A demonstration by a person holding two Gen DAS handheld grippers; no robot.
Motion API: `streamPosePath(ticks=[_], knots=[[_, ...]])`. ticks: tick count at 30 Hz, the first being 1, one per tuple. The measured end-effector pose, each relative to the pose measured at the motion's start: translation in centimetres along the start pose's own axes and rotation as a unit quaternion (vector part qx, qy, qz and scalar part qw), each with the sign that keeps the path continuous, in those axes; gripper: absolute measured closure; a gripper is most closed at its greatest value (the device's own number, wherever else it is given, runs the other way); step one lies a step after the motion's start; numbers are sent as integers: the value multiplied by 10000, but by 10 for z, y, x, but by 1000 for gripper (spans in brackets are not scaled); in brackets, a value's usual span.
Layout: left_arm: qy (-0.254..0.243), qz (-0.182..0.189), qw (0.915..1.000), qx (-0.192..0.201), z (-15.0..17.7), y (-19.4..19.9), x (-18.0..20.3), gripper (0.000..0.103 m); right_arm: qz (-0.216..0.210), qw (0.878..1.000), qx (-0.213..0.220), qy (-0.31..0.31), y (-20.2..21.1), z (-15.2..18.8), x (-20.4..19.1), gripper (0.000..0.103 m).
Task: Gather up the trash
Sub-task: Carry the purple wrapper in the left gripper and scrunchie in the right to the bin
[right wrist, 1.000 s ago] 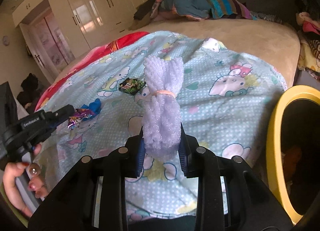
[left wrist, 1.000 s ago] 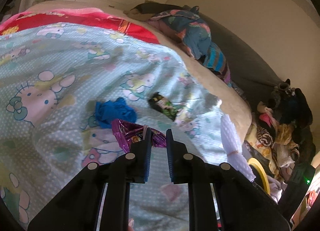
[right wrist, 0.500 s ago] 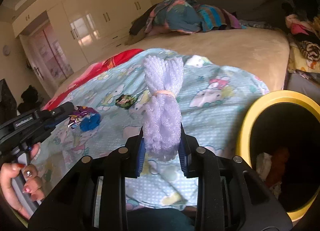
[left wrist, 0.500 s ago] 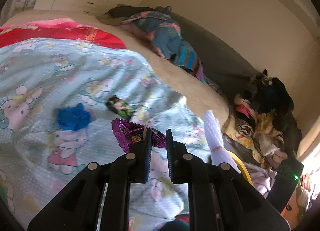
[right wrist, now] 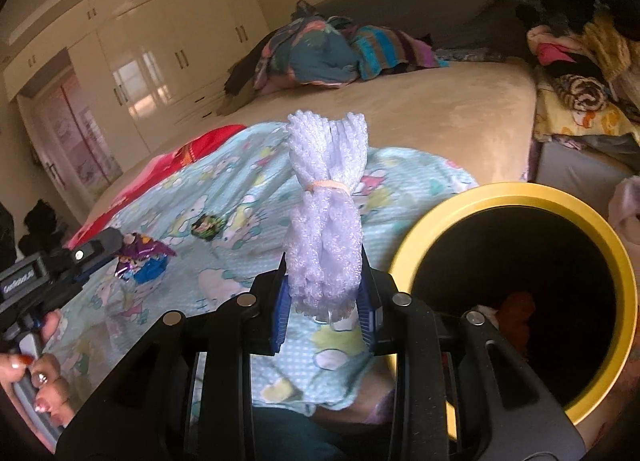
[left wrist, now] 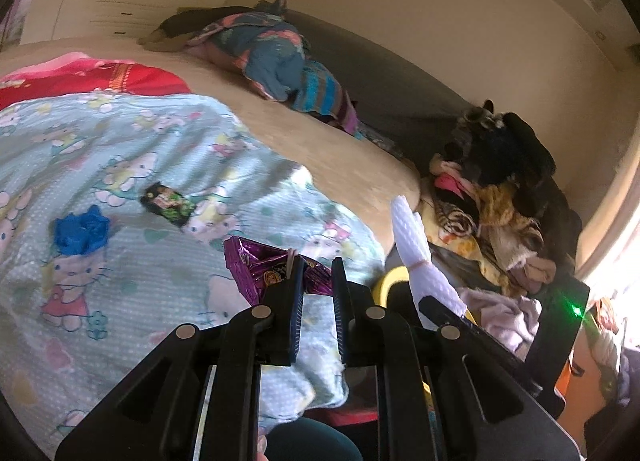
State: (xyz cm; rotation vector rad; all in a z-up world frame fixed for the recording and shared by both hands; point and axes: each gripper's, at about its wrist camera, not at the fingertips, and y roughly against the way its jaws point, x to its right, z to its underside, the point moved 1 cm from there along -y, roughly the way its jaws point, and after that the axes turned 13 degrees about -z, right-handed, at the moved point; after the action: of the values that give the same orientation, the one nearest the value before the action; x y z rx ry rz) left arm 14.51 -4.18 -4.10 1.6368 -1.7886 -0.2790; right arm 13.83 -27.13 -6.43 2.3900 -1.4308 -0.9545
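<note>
Over the cartoon-print blanket [left wrist: 168,273]: left gripper [left wrist: 316,273] pinches a purple foil wrapper [left wrist: 256,265]; right gripper [right wrist: 324,285] clamps a white foam net bundle [right wrist: 326,221] (yellow-rimmed bin [right wrist: 616,261] just beside).

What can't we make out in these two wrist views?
- Bin contents: right wrist view, interior dark; only a pale scrap and an orange shape show, unidentifiable.
- Bin in left wrist view: only a sliver of yellow rim, hidden behind the left claw and white foam net.
- Purple wrapper print: too small, partly behind the claw.
- Green wrapper label: too small, blurred.
- Blue scrap: material unclear.
</note>
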Motion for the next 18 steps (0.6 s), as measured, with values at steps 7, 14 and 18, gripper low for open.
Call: streamPosePath(ticks=[7, 14, 18], knots=[[-219, 163, 9996, -38, 7, 2, 20, 90, 205, 9994, 149, -237, 17, -1, 27, 81], [-472, 322, 9983, -92, 15, 0, 42, 90, 386, 9982, 182, -415, 27, 2, 48, 81], [-608, 400, 9973, -115, 19, 0, 54, 90, 525, 9970, 205, -534, 33, 4, 61, 81]])
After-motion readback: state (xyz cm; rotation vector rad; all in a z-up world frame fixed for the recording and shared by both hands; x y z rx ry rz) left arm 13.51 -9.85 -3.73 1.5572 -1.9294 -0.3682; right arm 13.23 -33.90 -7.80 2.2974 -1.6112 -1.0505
